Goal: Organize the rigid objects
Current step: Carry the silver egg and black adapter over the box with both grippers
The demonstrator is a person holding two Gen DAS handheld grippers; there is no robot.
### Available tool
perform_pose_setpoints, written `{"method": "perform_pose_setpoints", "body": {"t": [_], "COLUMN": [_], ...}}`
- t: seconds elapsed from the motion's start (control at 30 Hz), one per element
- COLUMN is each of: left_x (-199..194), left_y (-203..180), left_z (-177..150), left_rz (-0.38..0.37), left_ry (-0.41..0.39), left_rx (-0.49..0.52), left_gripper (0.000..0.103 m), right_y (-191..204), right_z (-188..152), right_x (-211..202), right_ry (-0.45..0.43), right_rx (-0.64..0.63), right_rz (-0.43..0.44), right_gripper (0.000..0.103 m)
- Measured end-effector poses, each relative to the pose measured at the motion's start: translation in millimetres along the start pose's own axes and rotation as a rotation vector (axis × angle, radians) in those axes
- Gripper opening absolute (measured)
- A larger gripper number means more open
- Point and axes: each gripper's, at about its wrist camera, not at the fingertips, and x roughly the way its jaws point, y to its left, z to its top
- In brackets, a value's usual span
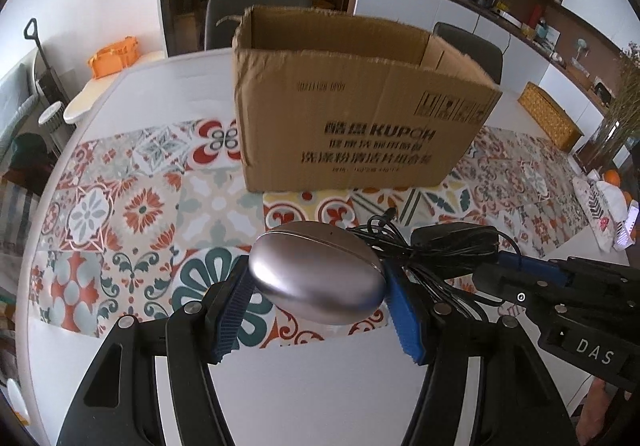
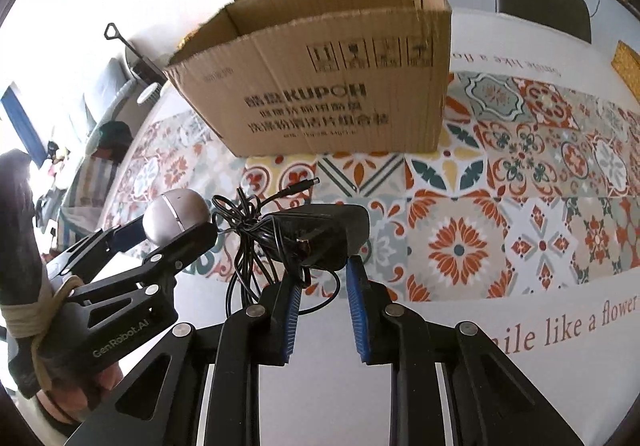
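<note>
a: what stands around the grippers?

b: an open-topped cardboard box (image 1: 352, 102) at twelve o'clock, on a tiled-pattern tablecloth (image 1: 132, 206). two dark chairs (image 1: 256, 18) sit beyond it, a yellow woven basket (image 1: 550, 114) at two o'clock, and an orange container (image 1: 114, 56) at ten o'clock.

a: and the claws?

b: the left gripper (image 1: 316, 286) is closed about halfway, its blue pads pressing both sides of a silver oval case (image 1: 320, 278), lifted in front of the box. at its three o'clock, the right gripper (image 2: 324, 286) is narrowly parted around a black power adapter (image 2: 320, 234), whose tangled cable (image 2: 248, 230) hangs at nine o'clock.
</note>
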Motion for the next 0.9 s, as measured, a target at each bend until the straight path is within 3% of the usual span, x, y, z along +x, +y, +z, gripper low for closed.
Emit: {"method": "perform_pose_setpoints", "body": {"t": [0.37,0.9], "left_x": [-28,-65], "left_y": [-7,-10], "left_z": [27,91], "left_rz": [0.005,0.007], "left_ry": [-0.084,-0.235], "left_rx": [0.013,0.028], "left_gripper": [0.064,0.064], "right_y": [3,15], "right_z": [13,60], "right_x": [-31,-87], "right_ry": [-0.113,-0.366], "right_rx": [-0.004,-0.024], "right_rz": [0.008,0.019], "right_gripper": [0.023,0.023]}}
